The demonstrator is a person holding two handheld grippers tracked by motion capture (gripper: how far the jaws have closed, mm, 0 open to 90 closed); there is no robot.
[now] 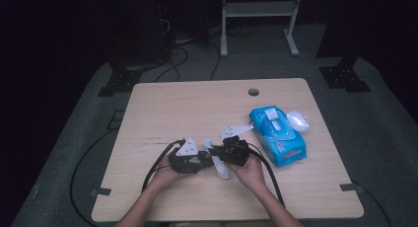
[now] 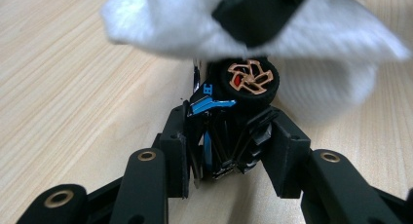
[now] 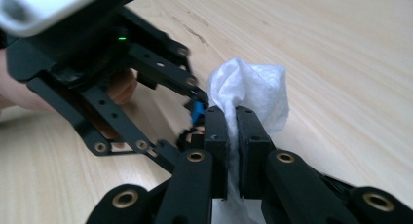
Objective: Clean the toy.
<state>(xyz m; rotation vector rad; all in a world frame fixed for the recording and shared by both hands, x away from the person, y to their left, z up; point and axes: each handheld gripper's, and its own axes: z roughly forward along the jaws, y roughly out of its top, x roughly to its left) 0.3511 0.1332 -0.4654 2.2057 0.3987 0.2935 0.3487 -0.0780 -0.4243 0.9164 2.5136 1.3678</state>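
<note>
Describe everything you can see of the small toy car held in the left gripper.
The toy car is small, black with blue trim, and looks like plastic. One black wheel has a copper-coloured rim with a red centre. The left gripper is shut on its body and holds it just above the table. The white wipe in the right gripper presses against the wheel.

In the right gripper view, the right gripper (image 3: 233, 131) has its jaws clamped together on a white wipe (image 3: 253, 90), which bunches up above them over the wooden table (image 3: 341, 63). Just beside it, at the left, the left gripper (image 3: 194, 107) holds a small blue-and-black thing (image 3: 197, 111), with a hand (image 3: 122, 85) behind it
</note>
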